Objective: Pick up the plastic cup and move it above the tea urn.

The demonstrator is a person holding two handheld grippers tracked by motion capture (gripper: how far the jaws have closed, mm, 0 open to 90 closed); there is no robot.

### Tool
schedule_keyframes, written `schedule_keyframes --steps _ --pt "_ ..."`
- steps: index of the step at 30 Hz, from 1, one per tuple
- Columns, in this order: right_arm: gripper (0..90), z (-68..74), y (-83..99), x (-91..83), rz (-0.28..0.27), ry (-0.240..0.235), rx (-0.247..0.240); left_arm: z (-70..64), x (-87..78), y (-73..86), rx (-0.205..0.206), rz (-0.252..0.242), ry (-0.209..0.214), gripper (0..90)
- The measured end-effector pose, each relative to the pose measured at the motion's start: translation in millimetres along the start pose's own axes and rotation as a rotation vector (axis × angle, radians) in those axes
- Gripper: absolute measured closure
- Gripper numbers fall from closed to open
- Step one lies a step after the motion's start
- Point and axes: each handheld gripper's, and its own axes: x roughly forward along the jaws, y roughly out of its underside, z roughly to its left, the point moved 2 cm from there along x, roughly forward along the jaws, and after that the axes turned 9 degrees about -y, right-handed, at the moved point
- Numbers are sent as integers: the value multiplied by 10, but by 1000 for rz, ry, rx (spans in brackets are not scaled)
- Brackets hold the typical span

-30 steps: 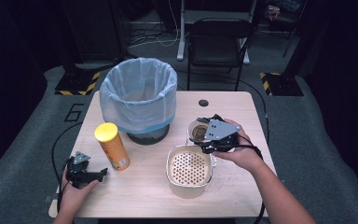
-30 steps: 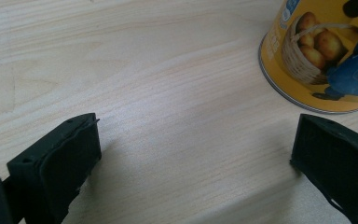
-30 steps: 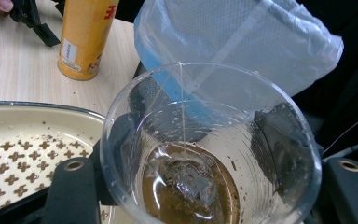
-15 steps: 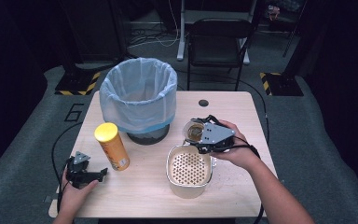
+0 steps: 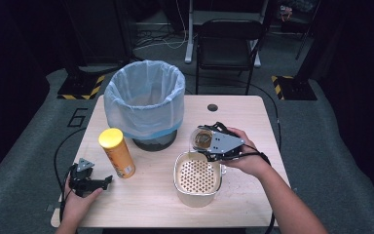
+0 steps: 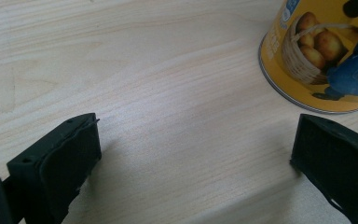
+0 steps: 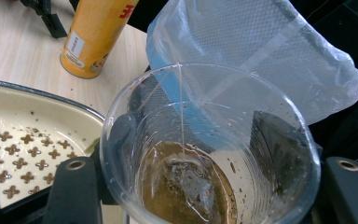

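Tongs of the right gripper (image 5: 209, 145) are clamped on a clear plastic cup (image 5: 203, 139), one jaw on each side of its wall, as the right gripper view shows. The cup (image 7: 209, 154) is held above the counter (image 5: 243, 117), just beyond the cream perforated basket (image 5: 197, 176) and near the bin lined with a pale blue bag (image 5: 144, 100). Its mouth faces up and its long axis looks roughly upright, perhaps tipped slightly; the angle is hard to judge. Brown liquid sits in its bottom with a soaked lump, probably a tea bag, and a thin string running up the wall. The cup's base is cut off. Left gripper (image 5: 88, 179) rests low on the counter with its tongs spread wide and empty, beside the yellow chip can (image 5: 117, 152), whose top is cut off in the left gripper view.
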Motion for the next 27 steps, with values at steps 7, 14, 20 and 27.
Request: schedule_keyframes --steps 7,14,20,27 --pt "342 17 3 -21 11 6 -16 0 0 0 0 0 0 11" --pt "345 102 -49 -77 38 29 -102 0 0 0 0 0 0 11" --pt "353 224 -70 -109 86 59 -194 -1 0 0 -1 0 0 11" --pt "370 298 -73 -119 142 103 -292 -1 0 0 -1 0 0 11"
